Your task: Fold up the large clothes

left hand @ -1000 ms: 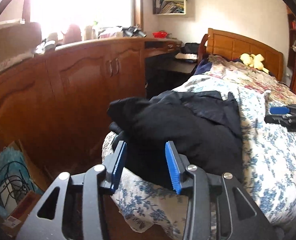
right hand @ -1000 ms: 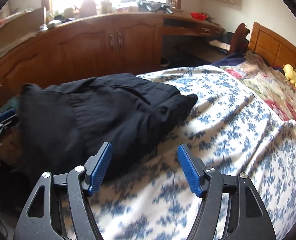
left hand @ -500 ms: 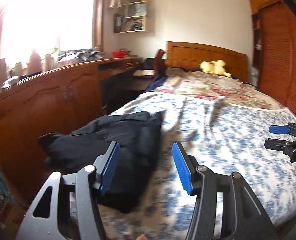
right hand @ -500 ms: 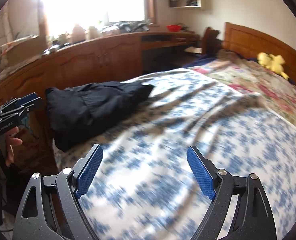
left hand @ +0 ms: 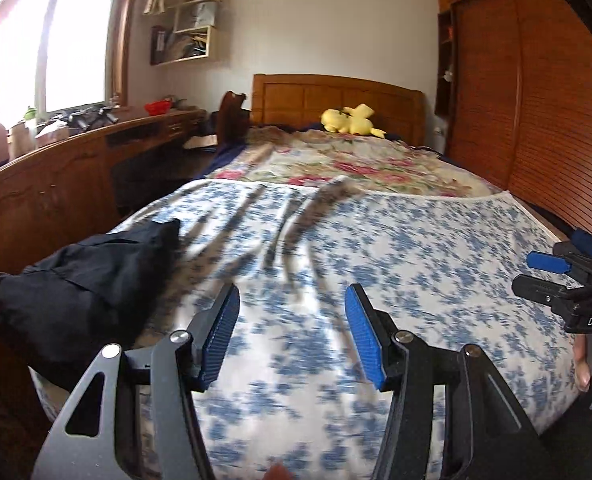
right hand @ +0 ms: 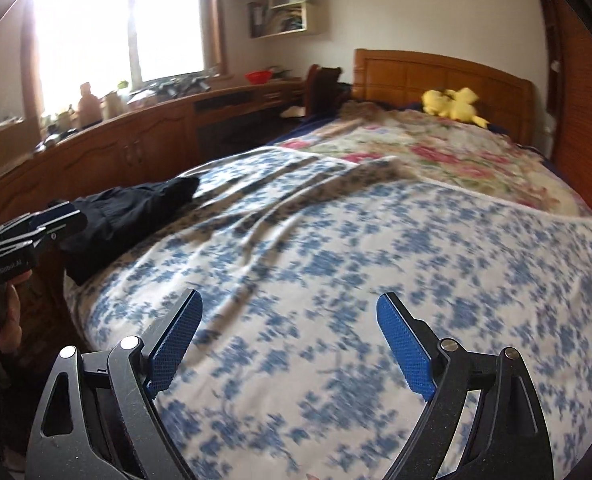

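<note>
**Both grippers swing away from the folded garment**

Swept off to the side since a second ago, the folded black cloth garment no longer fills the left wrist view but lies up and to the left of the left gripper, at the near corner of the bed covered by a blue-flowered white bedspread. This gripper's jaws have just been opening and now stand apart with nothing between them, only bare bedspread ahead. The garment's long axis runs from that corner toward the middle of the bed. At the right edge of this view the right gripper shows only in part, with fingertips of the person's hand below it.

From the right wrist view, the right gripper has also just been opening; its jaws stand wide and empty over the bedspread. The garment lies far up and left of it, beyond the left gripper, which is cut off by the left edge. The left hand is plainly the nearer one to the garment.

Motion blur smears the near bedspread in both views, and the garment's folds and far edge are hard to make out. No other garment to be folded shows in either view, so I judge the next item lies outside both.
</note>
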{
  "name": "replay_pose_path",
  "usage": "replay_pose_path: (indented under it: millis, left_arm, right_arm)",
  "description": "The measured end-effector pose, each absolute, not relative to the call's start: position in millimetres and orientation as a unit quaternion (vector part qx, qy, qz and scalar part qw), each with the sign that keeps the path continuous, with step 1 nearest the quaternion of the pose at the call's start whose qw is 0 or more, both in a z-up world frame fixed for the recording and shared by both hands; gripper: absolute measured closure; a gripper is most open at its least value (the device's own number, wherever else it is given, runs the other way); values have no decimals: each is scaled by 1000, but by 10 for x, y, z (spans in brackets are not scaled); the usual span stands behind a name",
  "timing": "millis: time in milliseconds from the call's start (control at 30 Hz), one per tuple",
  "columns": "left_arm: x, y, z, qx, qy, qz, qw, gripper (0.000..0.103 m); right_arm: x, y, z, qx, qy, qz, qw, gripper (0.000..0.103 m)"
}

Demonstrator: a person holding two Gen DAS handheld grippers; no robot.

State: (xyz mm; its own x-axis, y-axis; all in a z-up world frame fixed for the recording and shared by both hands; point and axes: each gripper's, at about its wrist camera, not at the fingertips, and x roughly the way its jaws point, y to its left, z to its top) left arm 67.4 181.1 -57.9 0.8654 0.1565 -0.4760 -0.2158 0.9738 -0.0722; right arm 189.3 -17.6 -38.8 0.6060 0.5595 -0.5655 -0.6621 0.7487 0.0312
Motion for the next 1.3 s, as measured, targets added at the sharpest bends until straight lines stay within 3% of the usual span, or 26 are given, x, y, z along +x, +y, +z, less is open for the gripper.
replay_pose_path:
  millis: [467, 900, 1300]
  left_arm:
    - [910, 947, -844, -59, 295, 48, 953, 49]
    - [861, 322, -433, -40, 273, -2, 961, 49]
    - [480, 161, 101, -19, 216, -1, 976, 49]
  right_arm:
    - [1664, -1093, -375, -65, 256, 266, 927, 12]
    - [1384, -1738, -255, -30, 251, 216, 943, 12]
    - [1002, -1960, 316, -12, 187, 193, 963, 12]
